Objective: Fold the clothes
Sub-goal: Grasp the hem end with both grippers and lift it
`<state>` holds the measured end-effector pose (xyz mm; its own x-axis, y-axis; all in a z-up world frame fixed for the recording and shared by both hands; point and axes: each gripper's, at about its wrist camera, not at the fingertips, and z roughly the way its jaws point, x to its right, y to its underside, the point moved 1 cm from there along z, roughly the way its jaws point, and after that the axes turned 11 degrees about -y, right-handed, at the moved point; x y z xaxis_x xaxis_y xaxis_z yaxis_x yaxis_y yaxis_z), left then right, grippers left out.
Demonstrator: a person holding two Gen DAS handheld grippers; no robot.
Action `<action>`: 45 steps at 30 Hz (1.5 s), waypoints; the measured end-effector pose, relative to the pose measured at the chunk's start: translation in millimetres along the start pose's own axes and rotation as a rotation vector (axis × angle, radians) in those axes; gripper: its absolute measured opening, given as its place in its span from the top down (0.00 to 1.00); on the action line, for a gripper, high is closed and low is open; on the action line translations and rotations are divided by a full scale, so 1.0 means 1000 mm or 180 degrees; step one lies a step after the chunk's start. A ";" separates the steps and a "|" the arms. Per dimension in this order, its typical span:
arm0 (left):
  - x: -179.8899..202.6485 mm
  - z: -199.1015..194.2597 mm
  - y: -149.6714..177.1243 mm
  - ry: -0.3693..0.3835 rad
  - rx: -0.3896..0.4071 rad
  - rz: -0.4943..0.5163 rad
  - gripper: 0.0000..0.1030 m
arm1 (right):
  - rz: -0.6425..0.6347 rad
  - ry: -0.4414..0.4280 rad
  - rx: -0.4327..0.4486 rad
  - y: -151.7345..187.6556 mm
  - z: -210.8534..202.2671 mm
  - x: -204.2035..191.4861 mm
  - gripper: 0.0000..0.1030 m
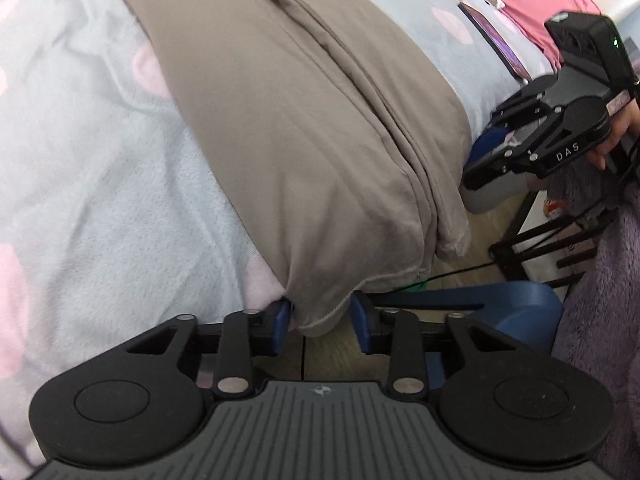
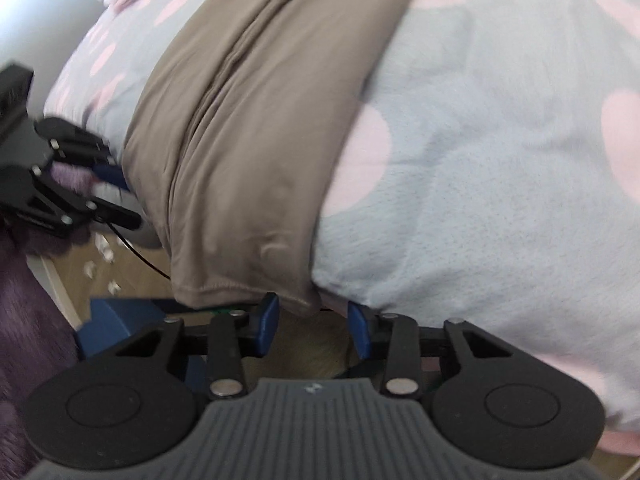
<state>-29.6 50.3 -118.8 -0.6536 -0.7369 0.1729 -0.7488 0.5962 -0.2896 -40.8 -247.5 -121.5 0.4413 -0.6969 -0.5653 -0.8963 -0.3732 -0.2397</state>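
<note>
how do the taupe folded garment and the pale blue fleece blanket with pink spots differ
The taupe folded garment is plain, smooth and thin; the pale blue fleece blanket with pink spots is fuzzy and patterned. The garment is a narrow strip with a seam along it; the blanket spreads wide on both sides. The garment lies on top; the blanket lies beneath. Both drape over the near edge.

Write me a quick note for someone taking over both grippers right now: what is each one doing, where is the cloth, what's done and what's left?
Left gripper: open, one hem corner of the taupe garment between its pads, not yet pinched.
Right gripper: open, just below the other hem corner.
Garment: folded lengthwise into a long strip on the dotted blanket, hem hanging over the bed's edge.
Done: lengthwise fold.
Left: probably grip both corners and fold the strip across.
</note>
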 end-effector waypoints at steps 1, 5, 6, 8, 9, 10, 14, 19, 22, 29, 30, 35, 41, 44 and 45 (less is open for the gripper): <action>0.000 0.001 -0.001 0.0045 0.0008 0.0000 0.72 | 0.0038 -0.0058 0.0014 0.000 0.002 0.003 0.60; 0.004 0.005 -0.004 0.0201 0.0049 0.0108 0.77 | 0.0109 -0.0272 0.0050 0.001 0.006 0.006 0.86; 0.004 0.005 -0.005 0.0241 0.0046 0.0137 0.85 | 0.0107 -0.0301 0.0026 0.000 0.006 0.006 0.95; 0.003 0.003 -0.006 0.0298 -0.0020 0.0195 0.92 | 0.0068 -0.0354 -0.0046 -0.001 0.005 0.005 0.95; 0.003 0.001 -0.006 0.0332 -0.0060 0.0235 0.94 | 0.0003 -0.0373 -0.0115 -0.001 0.002 0.002 0.96; 0.003 -0.003 -0.006 0.0378 -0.0113 0.0294 0.95 | -0.0063 -0.0391 -0.0183 -0.001 0.000 -0.001 0.96; 0.003 -0.026 -0.011 0.0659 -0.0163 0.0435 0.95 | -0.0403 -0.0550 -0.0335 -0.007 -0.022 -0.017 0.96; -0.006 -0.065 -0.021 0.0974 0.0006 0.0416 0.95 | -0.0698 -0.0771 -0.0137 -0.018 -0.065 -0.031 0.96; -0.016 -0.085 -0.027 0.1040 0.0168 0.0361 0.95 | -0.0759 -0.0866 0.0084 -0.022 -0.090 -0.036 0.96; -0.046 -0.114 -0.049 0.0905 0.0611 0.0151 0.96 | -0.0611 -0.0808 0.0696 -0.039 -0.128 -0.033 0.97; -0.051 -0.114 -0.054 0.0872 0.0669 0.0078 0.96 | -0.0582 -0.0770 0.0759 -0.044 -0.129 -0.032 0.97; -0.067 -0.115 -0.090 0.0576 0.0887 -0.0085 0.96 | -0.0449 -0.0487 0.0961 -0.087 -0.132 -0.027 0.97; -0.095 -0.098 -0.134 0.0407 0.0878 -0.0290 0.97 | -0.0270 -0.0351 0.1066 -0.133 -0.114 -0.002 0.97; -0.113 -0.084 -0.148 0.0364 0.0844 -0.0431 0.97 | -0.0161 -0.0314 0.1125 -0.146 -0.112 0.014 0.97; -0.119 -0.080 -0.152 0.0345 0.0827 -0.0475 0.97 | -0.0119 -0.0295 0.1139 -0.151 -0.108 0.018 0.97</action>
<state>153.1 72.2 -20.3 -0.5571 -0.7635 0.3268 -0.7931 0.3724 -0.4819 107.2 -270.5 -10.2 0.4830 -0.6223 -0.6160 -0.8454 -0.1481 -0.5132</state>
